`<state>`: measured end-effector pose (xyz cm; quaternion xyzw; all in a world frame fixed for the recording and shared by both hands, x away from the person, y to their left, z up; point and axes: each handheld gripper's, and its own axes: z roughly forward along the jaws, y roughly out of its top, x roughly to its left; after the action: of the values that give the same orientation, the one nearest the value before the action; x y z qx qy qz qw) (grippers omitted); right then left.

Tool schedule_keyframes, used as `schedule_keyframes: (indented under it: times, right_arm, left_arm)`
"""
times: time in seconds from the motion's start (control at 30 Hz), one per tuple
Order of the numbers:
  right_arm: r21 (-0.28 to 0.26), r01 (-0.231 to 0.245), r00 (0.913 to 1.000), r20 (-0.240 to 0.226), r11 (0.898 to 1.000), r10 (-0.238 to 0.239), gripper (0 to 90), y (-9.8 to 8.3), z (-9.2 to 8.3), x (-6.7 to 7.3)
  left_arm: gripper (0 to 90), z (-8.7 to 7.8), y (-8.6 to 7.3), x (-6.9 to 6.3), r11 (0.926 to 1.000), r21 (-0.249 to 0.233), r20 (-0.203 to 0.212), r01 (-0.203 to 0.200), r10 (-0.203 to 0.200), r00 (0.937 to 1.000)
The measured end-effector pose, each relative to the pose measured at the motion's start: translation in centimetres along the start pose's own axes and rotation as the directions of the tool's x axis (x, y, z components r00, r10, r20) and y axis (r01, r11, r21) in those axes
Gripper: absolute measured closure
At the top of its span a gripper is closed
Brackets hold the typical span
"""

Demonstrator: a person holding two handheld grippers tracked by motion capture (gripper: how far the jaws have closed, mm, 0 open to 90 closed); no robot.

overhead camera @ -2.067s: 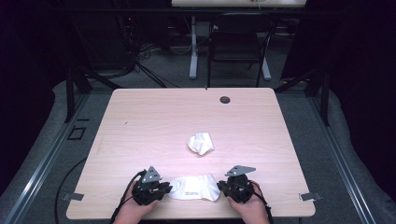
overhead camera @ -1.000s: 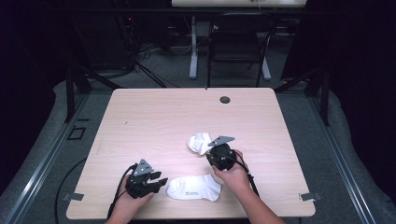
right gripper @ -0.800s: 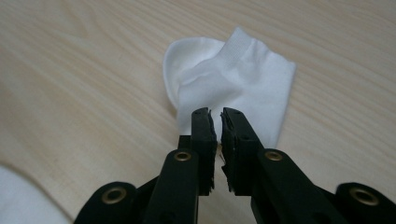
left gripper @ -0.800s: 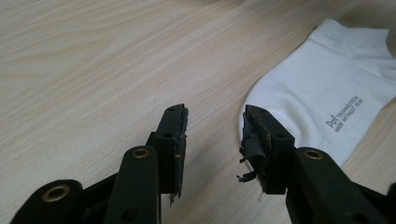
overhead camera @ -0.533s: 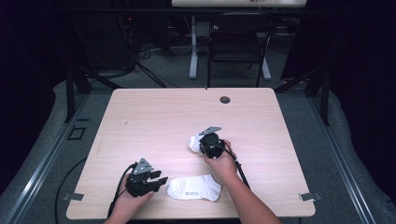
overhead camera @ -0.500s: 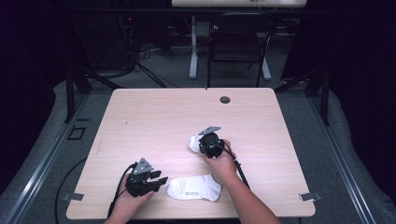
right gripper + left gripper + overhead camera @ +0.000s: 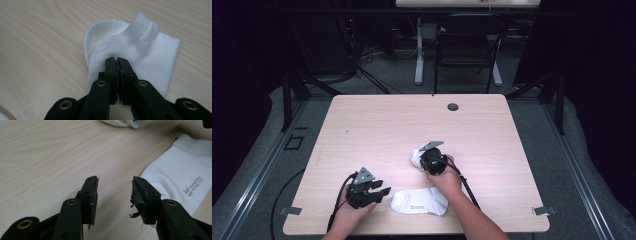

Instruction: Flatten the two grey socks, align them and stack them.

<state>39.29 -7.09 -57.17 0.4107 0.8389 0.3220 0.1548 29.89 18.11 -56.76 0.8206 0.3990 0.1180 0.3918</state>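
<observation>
- The left claw [image 7: 383,192] sits near the left end of the table's [image 7: 377,120] near edge, held low in the person's left hand [image 7: 349,212], pointing right toward the flat sock.
- In the left gripper view the left claw [image 7: 115,187] stands well open, with only bare wood between its pads; its jaws have just been opening a little wider. The worn black pad [image 7: 138,195] on one jaw is frayed at its edge.
- The flat sock [image 7: 419,201] lies spread out on the table just right of the left claw, close to the near edge. In the left gripper view the flat sock [image 7: 185,172] shows small grey lettering, and its edge lies just beside the frayed jaw, not between the pads.
- The crumpled sock [image 7: 416,156] lies farther in, around the middle of the table, a little beyond the flat sock and apart from it.
- The right claw [image 7: 424,159] comes down on the crumpled sock from its right side, held in the person's right hand [image 7: 444,177], whose forearm reaches in over the near edge.
- In the right gripper view the right claw [image 7: 117,61] is pinched nearly shut on a fold of the crumpled sock [image 7: 150,52], just below its ribbed cuff; its jaws have just been closing. The cloth bunches up around the tips and the sock rests on the wood.
- A small dark round hole [image 7: 453,106] sits in the table near its far edge, right of centre, well apart from both socks.
</observation>
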Motion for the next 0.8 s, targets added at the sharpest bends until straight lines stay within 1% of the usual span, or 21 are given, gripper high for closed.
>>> schedule_keyframes:
  times: [0.03,0.07,0.1,0.17,0.2,0.23,0.27,0.33,0.37,0.4,0.43,0.47,0.5,0.53,0.57,0.6,0.67,0.7,0.73,0.77,0.8]
  right_arm:
    - [0.004,0.023,0.9996,-0.018,1.000,-0.023,87.5,-0.1,-0.2,0.5]
    - [0.004,0.023,0.9996,-0.018,1.000,-0.023,87.5,-0.1,-0.2,0.5]
    - [0.009,0.023,0.9995,-0.023,1.000,-0.023,87.5,-0.2,-0.2,0.9]
    - [0.014,0.035,0.9987,-0.037,0.999,-0.035,87.5,-0.3,-0.4,1.5]
    - [0.027,0.045,0.9977,-0.051,0.999,-0.044,87.4,-0.4,-0.6,2.2]
    - [0.028,0.054,0.9964,-0.067,0.998,-0.052,87.4,-0.5,-0.7,2.5]
    - [0.028,0.054,0.9964,-0.067,0.998,-0.052,87.4,-0.5,-0.7,2.5]
    - [0.027,0.066,0.9948,-0.080,0.997,-0.064,87.4,-0.7,-0.8,3.4]
    - [0.034,0.086,0.9920,-0.096,0.996,-0.082,87.4,-0.7,-1.0,4.1]
    - [0.034,0.086,0.9920,-0.096,0.996,-0.082,87.4,-0.7,-1.0,4.1]
    - [0.029,0.097,0.9907,-0.098,0.995,-0.094,87.2,-0.9,-1.0,4.7]
    - [0.029,0.097,0.9907,-0.098,0.995,-0.094,87.2,-0.9,-1.0,4.7]
    - [0.039,0.110,0.9892,-0.101,0.993,-0.106,86.9,-0.9,-1.1,4.8]
    - [0.040,0.113,0.9892,-0.099,0.993,-0.108,85.9,-0.9,-1.2,5.0]
    - [0.039,0.121,0.9887,-0.093,0.992,-0.117,82.9,-0.8,-1.3,5.1]
    - [0.039,0.121,0.9887,-0.093,0.992,-0.117,82.9,-0.8,-1.3,5.1]
    - [0.014,0.113,0.9895,-0.092,0.993,-0.112,80.1,-0.7,-1.7,5.1]
    - [-0.021,0.102,0.9898,-0.098,0.995,-0.104,79.2,-0.5,-2.1,5.0]
    - [-0.021,0.102,0.9898,-0.098,0.995,-0.104,79.2,-0.5,-2.1,5.0]
    - [-0.043,0.096,0.9902,-0.098,0.994,-0.100,78.8,-0.4,-2.3,5.1]
    - [-0.052,0.098,0.9898,-0.099,0.994,-0.102,77.8,-0.3,-2.5,5.1]
  left_arm:
    - [55.8,0.0,0.1,0.1,1.0000,-0.002,-0.006,-0.004,0.004,1.0000]
    - [55.8,0.0,0.1,0.1,1.0000,-0.002,-0.006,-0.004,0.004,1.0000]
    - [55.8,0.0,0.1,0.1,1.0000,-0.004,-0.006,0.001,-0.001,1.0000]
    - [55.6,0.0,0.2,0.1,1.0000,-0.006,-0.010,-0.001,0.001,0.9999]
    - [55.6,0.0,0.2,0.2,1.0000,-0.004,-0.010,-0.003,0.003,0.9999]
    - [55.6,0.0,0.2,0.2,1.0000,-0.004,-0.010,-0.003,0.003,0.9999]
    - [55.6,0.0,0.2,0.2,1.0000,-0.004,-0.010,-0.001,0.001,1.0000]
    - [55.6,0.0,0.2,0.2,1.0000,-0.004,-0.011,-0.003,0.003,0.9999]
    - [55.6,0.0,0.2,0.3,1.0000,-0.004,-0.013,-0.003,0.003,0.9999]
    - [55.6,0.0,0.2,0.3,1.0000,-0.006,-0.016,-0.001,0.001,0.9999]
    - [55.6,0.0,0.2,0.3,1.0000,-0.006,-0.017,0.000,0.000,0.9999]
    - [55.6,0.0,0.2,0.3,1.0000,-0.007,-0.019,0.004,-0.004,0.9998]
    - [55.6,0.0,0.2,0.3,1.0000,-0.007,-0.021,0.004,-0.004,0.9998]
    - [55.6,0.0,0.3,0.4,1.0000,-0.006,-0.022,0.003,-0.003,0.9998]
    - [55.6,0.0,0.2,0.4,0.9999,-0.009,-0.025,0.004,-0.004,0.9997]
    - [55.6,0.0,0.2,0.4,0.9999,-0.009,-0.025,0.004,-0.004,0.9997]
    - [55.6,0.0,0.2,0.5,0.9999,-0.010,-0.028,0.004,-0.005,0.9996]
    - [55.6,0.0,0.2,0.5,1.0000,-0.008,-0.028,0.005,-0.005,0.9996]
    - [55.6,0.0,0.2,0.5,1.0000,-0.008,-0.029,0.005,-0.005,0.9996]
    - [55.6,0.1,0.2,0.5,1.0000,-0.007,-0.029,0.007,-0.007,0.9996]
    - [55.6,0.1,0.2,0.6,1.0000,-0.005,-0.030,0.004,-0.004,0.9995]
